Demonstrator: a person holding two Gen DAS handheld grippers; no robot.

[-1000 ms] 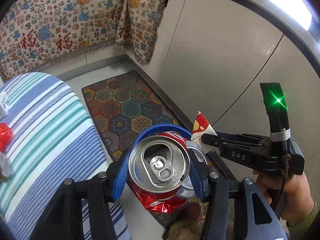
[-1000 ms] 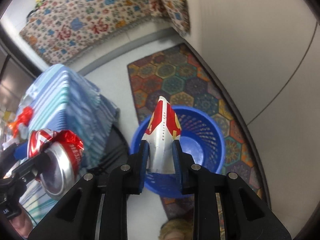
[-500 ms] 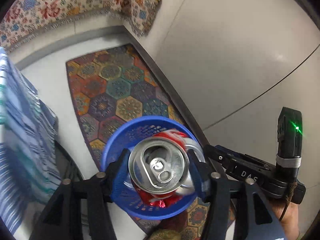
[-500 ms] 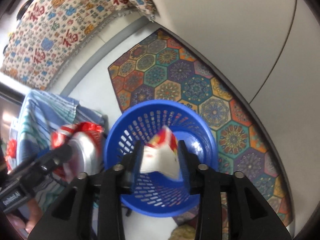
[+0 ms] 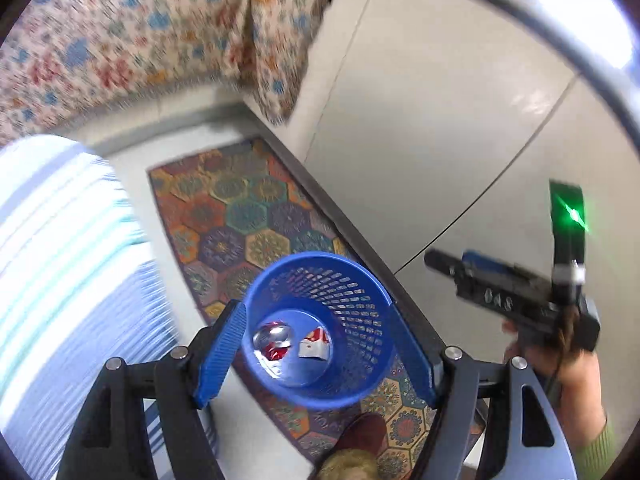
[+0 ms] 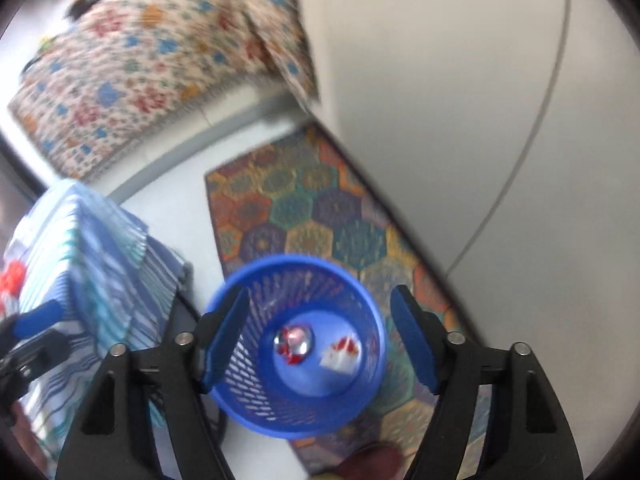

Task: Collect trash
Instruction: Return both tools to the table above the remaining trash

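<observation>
Blue mesh wastebasket (image 5: 360, 280) on hex-pattern rug (image 5: 240, 216). Crushed red soda can (image 5: 273, 339) at 9 o'clock on its floor, crumpled paper cup (image 5: 314, 347) at 3 o'clock. Left hand-held gripper (image 5: 320, 356) and right hand-held gripper (image 6: 320, 344): jaws opening, nothing between them, both above the basket.

Basket (image 5: 372, 300) on rug (image 5: 256, 216) by wall; can (image 5: 273, 340) left, paper cup (image 5: 316, 346) right, both inside; table (image 5: 60, 260) left of basket.

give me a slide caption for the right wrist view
Right gripper, jaws opening and empty, above the blue basket holding a crushed can and paper cup.
</observation>
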